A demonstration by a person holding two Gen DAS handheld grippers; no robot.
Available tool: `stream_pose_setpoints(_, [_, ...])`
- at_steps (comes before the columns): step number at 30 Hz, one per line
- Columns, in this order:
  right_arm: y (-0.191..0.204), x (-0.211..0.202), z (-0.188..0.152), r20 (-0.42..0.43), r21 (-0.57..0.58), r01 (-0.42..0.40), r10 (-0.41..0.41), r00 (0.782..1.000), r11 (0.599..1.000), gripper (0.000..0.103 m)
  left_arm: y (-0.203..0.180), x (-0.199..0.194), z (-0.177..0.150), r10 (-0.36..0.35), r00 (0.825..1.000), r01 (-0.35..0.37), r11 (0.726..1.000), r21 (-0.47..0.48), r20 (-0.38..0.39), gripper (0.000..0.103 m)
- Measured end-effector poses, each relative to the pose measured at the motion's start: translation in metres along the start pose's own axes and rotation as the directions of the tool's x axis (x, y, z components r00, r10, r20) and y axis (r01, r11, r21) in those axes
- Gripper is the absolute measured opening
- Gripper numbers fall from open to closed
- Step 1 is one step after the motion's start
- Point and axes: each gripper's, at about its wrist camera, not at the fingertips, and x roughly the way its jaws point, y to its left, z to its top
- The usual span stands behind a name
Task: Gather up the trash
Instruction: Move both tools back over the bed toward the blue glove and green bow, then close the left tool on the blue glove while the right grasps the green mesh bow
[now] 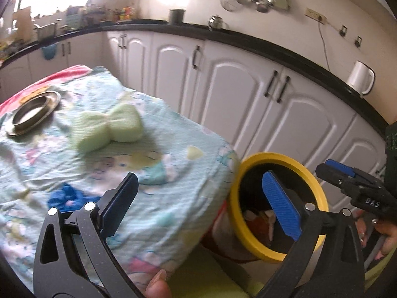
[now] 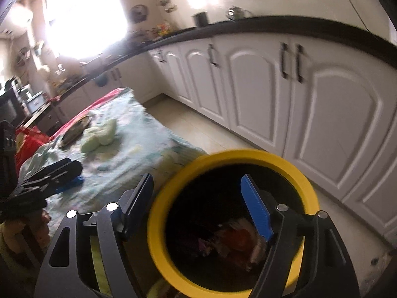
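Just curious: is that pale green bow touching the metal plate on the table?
Apart. The left wrist view shows bare tablecloth between the green bow and the metal plate.

Home kitchen — white cabinets [image 1: 248, 94], black countertop [image 1: 273, 49], hanging utensils [image 1: 260, 0]

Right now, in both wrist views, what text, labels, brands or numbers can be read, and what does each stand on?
"DAS": white letters on the black body of the right gripper, seen in the left wrist view; any letters beyond them are cut off.
Dark green sleeve at the right edge of the left wrist view: pale marks, too blurred to read.
Printed tablecloth: cartoon figures only, no readable words.
Right wrist view: nothing readable.
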Motion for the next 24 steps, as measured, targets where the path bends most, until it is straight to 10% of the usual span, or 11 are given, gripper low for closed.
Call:
stream_pose_setpoints(13, [0.095, 0.048, 0.056, -0.042, -0.143, -0.173, 0.169, 0.985, 0.974, 0.074, 0.098, -0.017, -0.007, 0.166, 0.986, -0.164, 0.972, -0.170, -0.001, 0.092])
stream_pose_setpoints(24, [0.172, 0.153, 0.086, -0.209, -0.147, -0.275, 0.242, 0.947, 0.950, 0.074, 0.133, -0.008, -0.024, 0.132, 0.989, -0.144, 0.963, -0.229, -0.067, 0.090])
